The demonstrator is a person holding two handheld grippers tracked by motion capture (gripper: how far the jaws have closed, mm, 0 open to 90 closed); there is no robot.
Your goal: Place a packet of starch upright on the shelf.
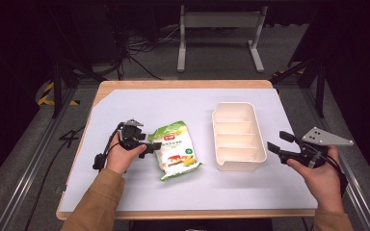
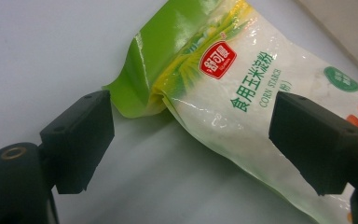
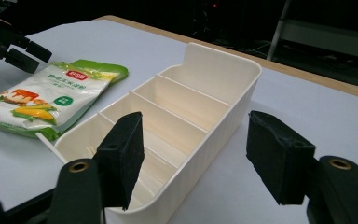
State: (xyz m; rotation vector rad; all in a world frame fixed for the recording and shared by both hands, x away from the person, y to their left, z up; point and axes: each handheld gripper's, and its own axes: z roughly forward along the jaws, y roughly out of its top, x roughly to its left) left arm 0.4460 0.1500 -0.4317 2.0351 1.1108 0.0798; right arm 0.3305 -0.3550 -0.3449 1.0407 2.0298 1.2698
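Your left gripper (image 1: 150, 146) sits left of centre in the high view, its jaws spread apart and pointing at the left edge of the corn starch bag (image 1: 176, 149). In the left gripper view the bag (image 2: 242, 93) fills the upper right of the frame, lying flat on the white table cover (image 2: 42, 51); its green top seam lies just past your left-hand jaw, and the right-hand jaw overlaps the white body of the bag in the picture. Whether either jaw touches the bag cannot be told; nothing is clamped.

Your right gripper (image 1: 280, 144) is at the right of the high view, jaws wide apart, close to the near right corner of the cream divided bin (image 1: 237, 137). In the right gripper view the bin (image 3: 200, 88) runs from the lower middle to the upper middle of the frame between your two jaws, with its compartments bare. The bag (image 3: 51, 95) lies at the left of that frame, just beside the bin, and your left gripper (image 3: 21, 53) shows in the upper left corner.
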